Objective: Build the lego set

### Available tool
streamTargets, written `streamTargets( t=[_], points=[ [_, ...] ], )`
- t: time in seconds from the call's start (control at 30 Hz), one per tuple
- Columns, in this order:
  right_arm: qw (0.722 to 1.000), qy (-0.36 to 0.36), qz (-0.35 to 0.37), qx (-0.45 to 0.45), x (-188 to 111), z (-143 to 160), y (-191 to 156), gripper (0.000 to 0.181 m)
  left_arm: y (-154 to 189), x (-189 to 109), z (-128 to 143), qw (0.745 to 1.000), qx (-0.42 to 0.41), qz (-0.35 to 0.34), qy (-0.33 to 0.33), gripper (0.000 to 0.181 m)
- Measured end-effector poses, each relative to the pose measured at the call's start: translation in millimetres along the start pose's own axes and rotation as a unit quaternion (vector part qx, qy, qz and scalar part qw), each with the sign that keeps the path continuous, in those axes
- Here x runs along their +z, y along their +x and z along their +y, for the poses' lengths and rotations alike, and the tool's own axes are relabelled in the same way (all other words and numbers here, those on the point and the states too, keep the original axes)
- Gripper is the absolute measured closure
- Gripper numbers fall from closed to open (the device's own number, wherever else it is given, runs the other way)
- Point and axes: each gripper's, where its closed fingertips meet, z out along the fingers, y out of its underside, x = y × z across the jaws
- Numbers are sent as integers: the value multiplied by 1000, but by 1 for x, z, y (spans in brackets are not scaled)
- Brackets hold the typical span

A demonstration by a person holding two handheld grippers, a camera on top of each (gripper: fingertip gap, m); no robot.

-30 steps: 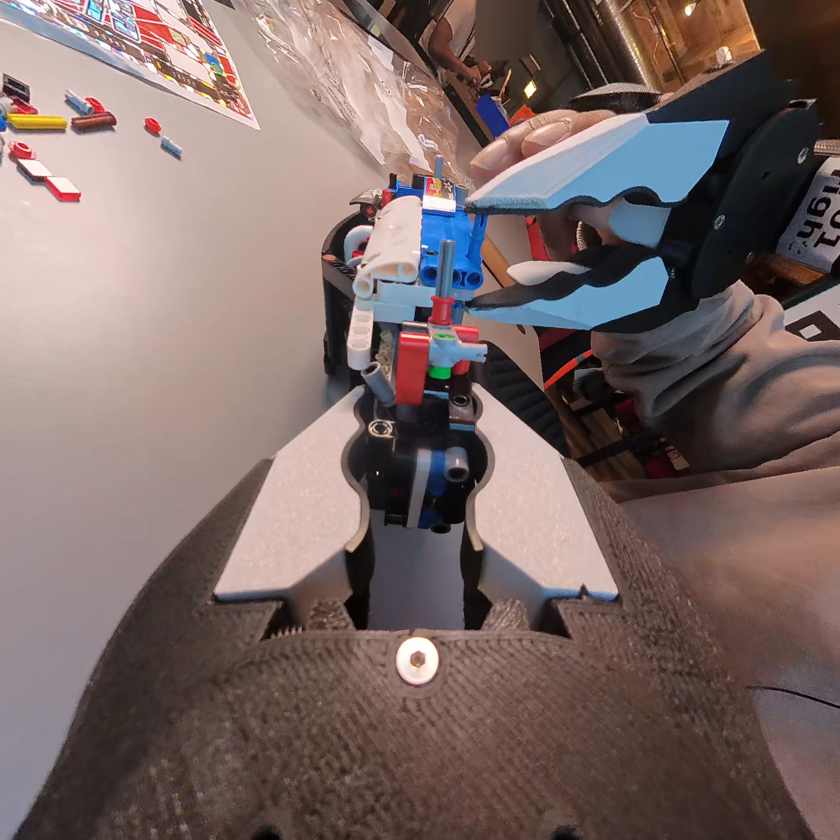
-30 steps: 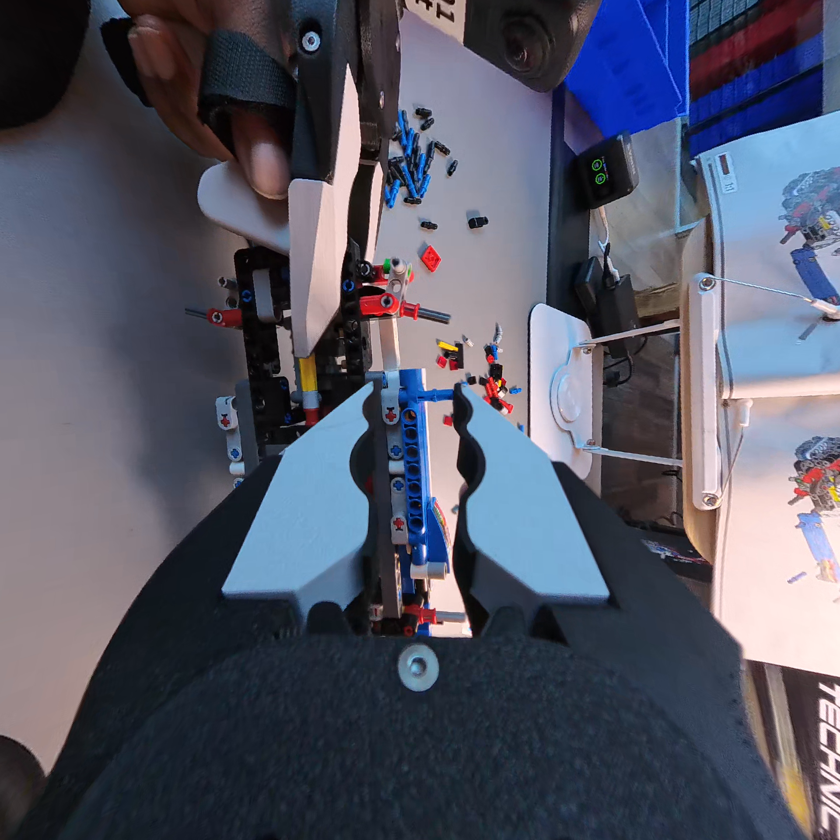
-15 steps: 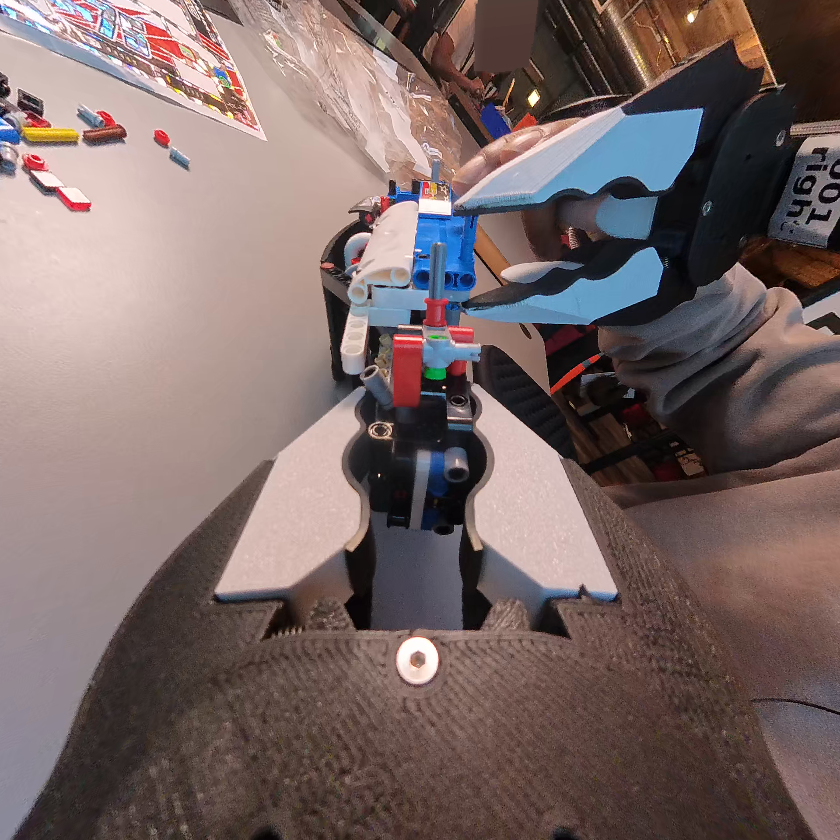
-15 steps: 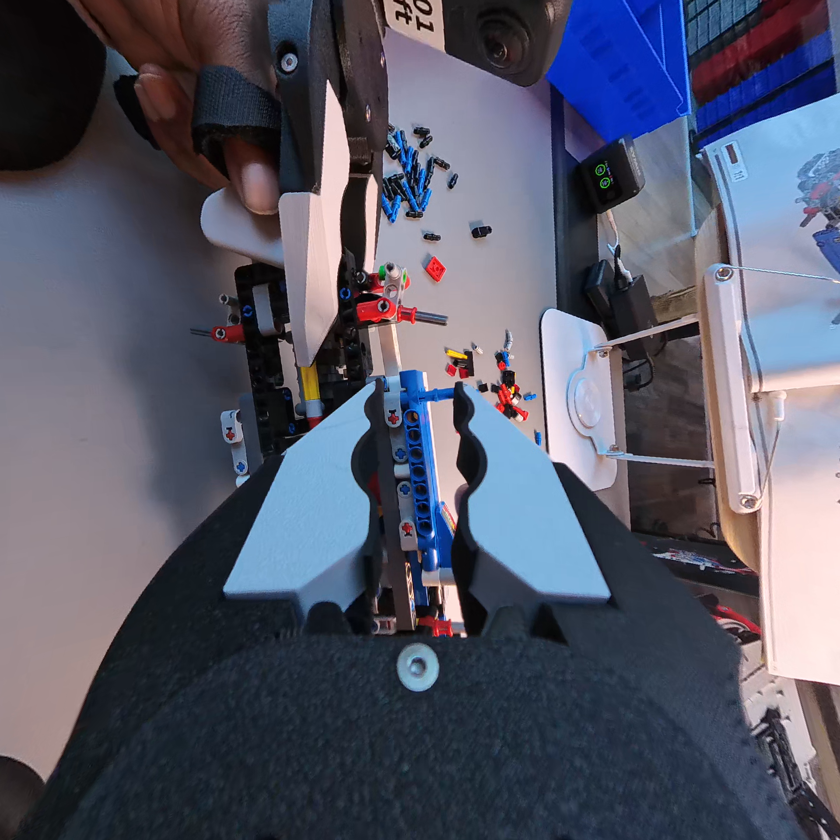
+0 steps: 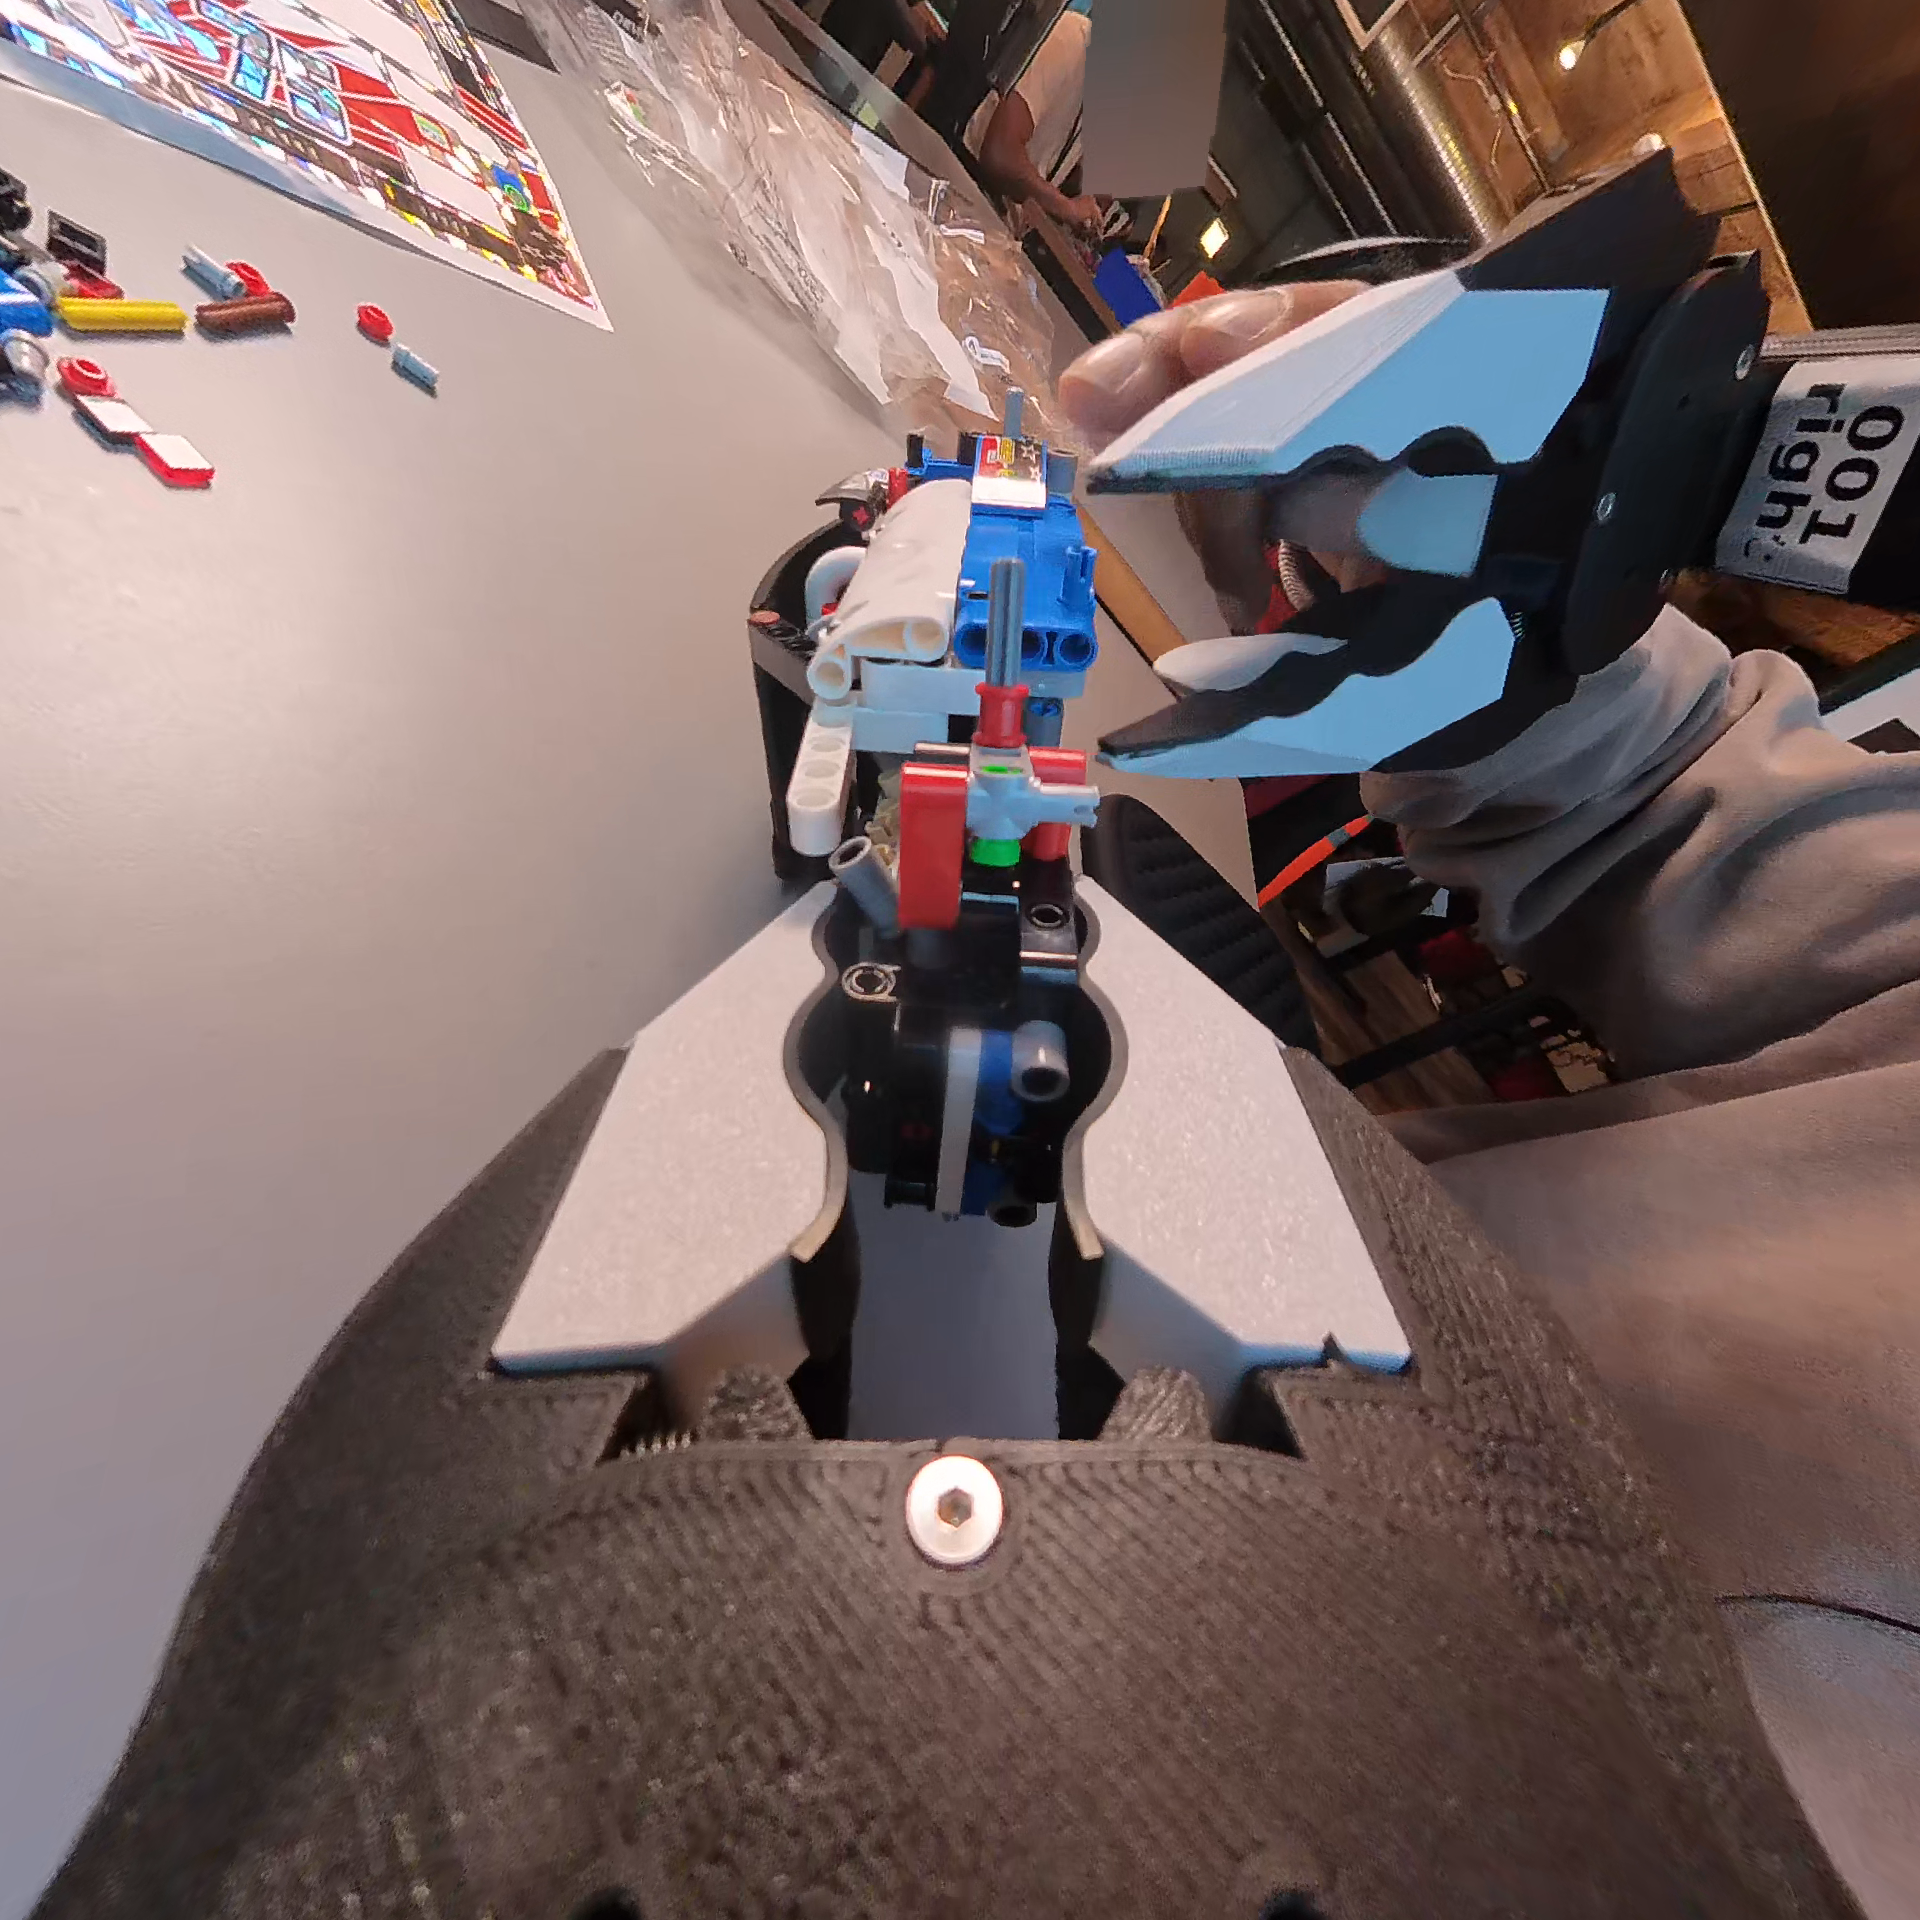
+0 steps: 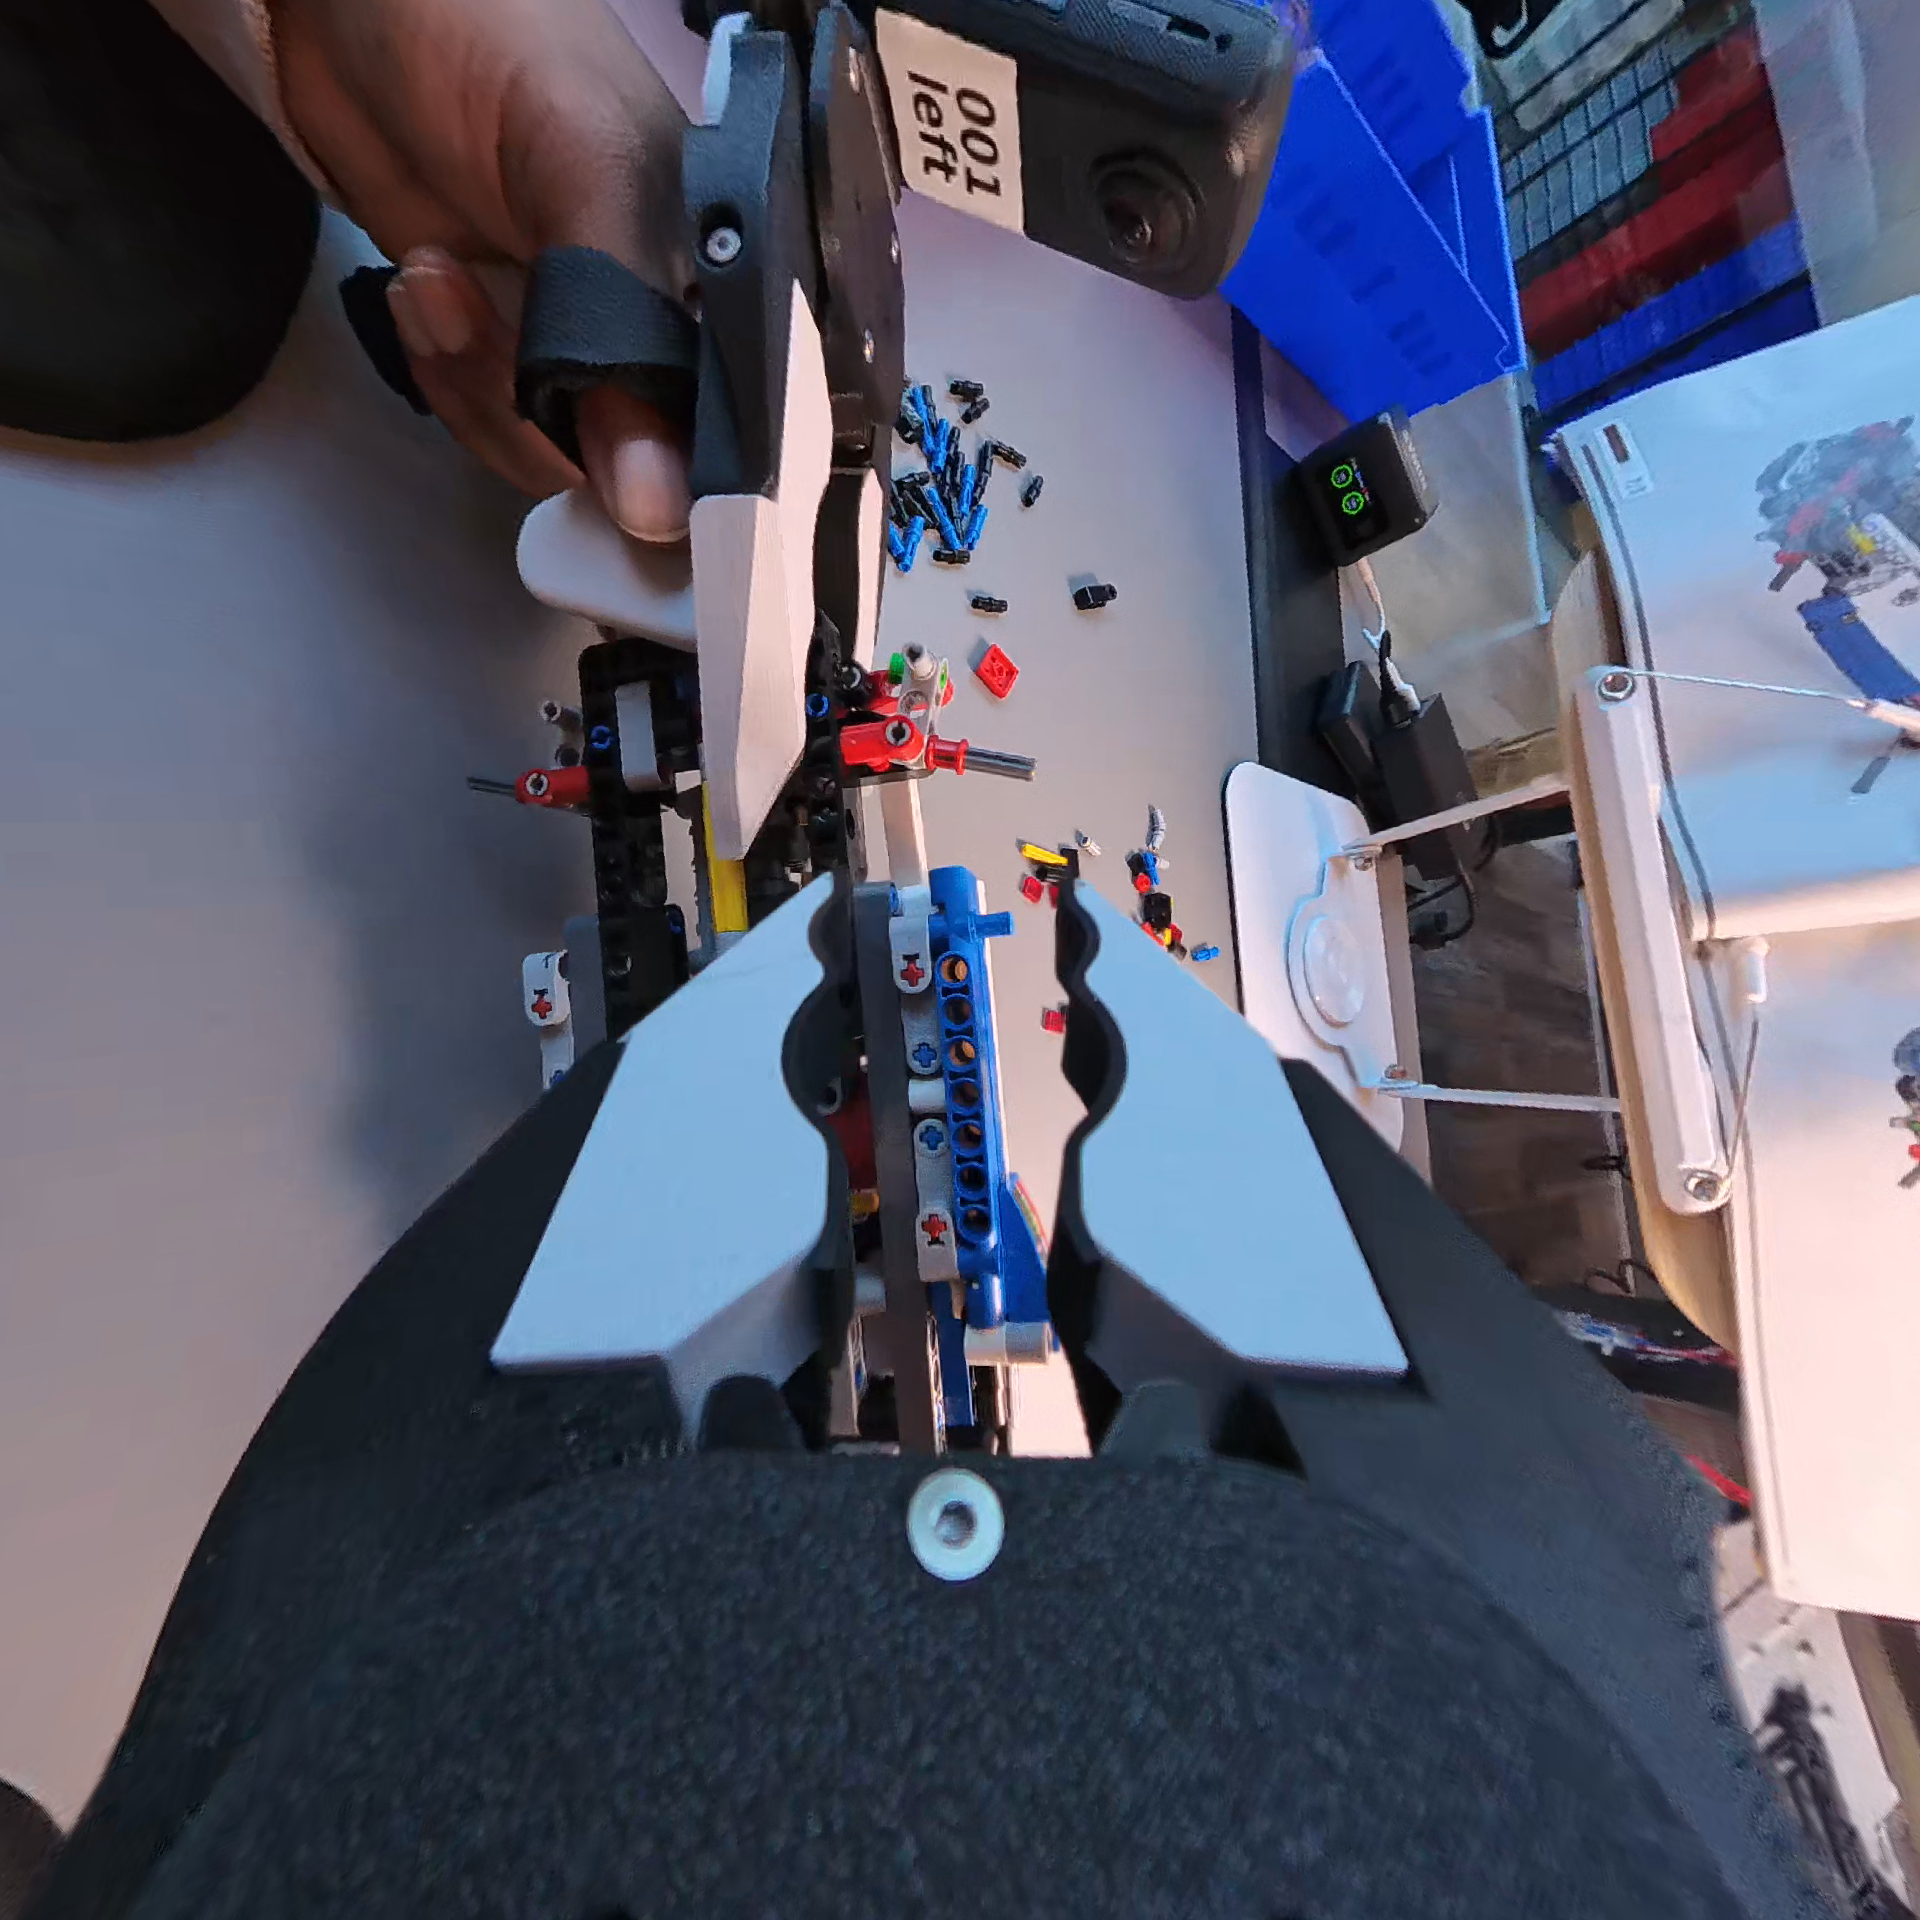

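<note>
Lego model (image 5: 966, 727): a partly built assembly of black frame, blue beams and white panels, with a red connector and grey axle (image 5: 1003, 644) projecting from one side. It is held above the grey table (image 5: 364, 779), gripped at its black end.

Left gripper (image 5: 961, 935): its two pale fingers are closed against the black frame, the model being clamped between them. In the right wrist view the same gripper (image 6: 790, 821) is seen from the side, its handle grasped by a hand (image 6: 488, 270) with a finger passed through a black strap.

Right gripper (image 6: 945, 1039): its jaws are spread apart around the blue beam section of the model; one finger lies against the dark edge of the model, while a clear gap is left between the other finger and the blue beam. In the left wrist view this gripper (image 5: 1096, 613) is seen approaching from the side, tilted, its tips parted beside the blue block, with fingertips (image 5: 1164, 353) of the holding hand visible behind and a grey sleeve (image 5: 1662, 883) below.

Loose parts: red, yellow and brown pieces (image 5: 135, 332) are scattered on the table near a printed sheet (image 5: 343, 125); blue and black pins (image 6: 945, 468) lie in a cluster farther off. An instruction booklet (image 6: 1787, 665) is propped on a stand beyond the table edge.
</note>
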Motion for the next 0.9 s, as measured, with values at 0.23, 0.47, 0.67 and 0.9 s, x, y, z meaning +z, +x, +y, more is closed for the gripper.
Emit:
streamTargets(
  t=[0.23,0.47,0.67,0.9],
  points=[
    [998,-33,-26,-39,5,10,-6,150,0,-1,1,1000,4,0,1,144],
    [998,-36,-25,-36,4,10,-7,151,1,0,2,1000,13,-2,-3,144],
    [1000,-21,9,2,-4,5,-4,141,4,0,-1,999,34,-5,3,144],
    [999,-27,27,-36,-6,5,-5,157,6,3,0,999,43,-8,0,144]
  ],
)
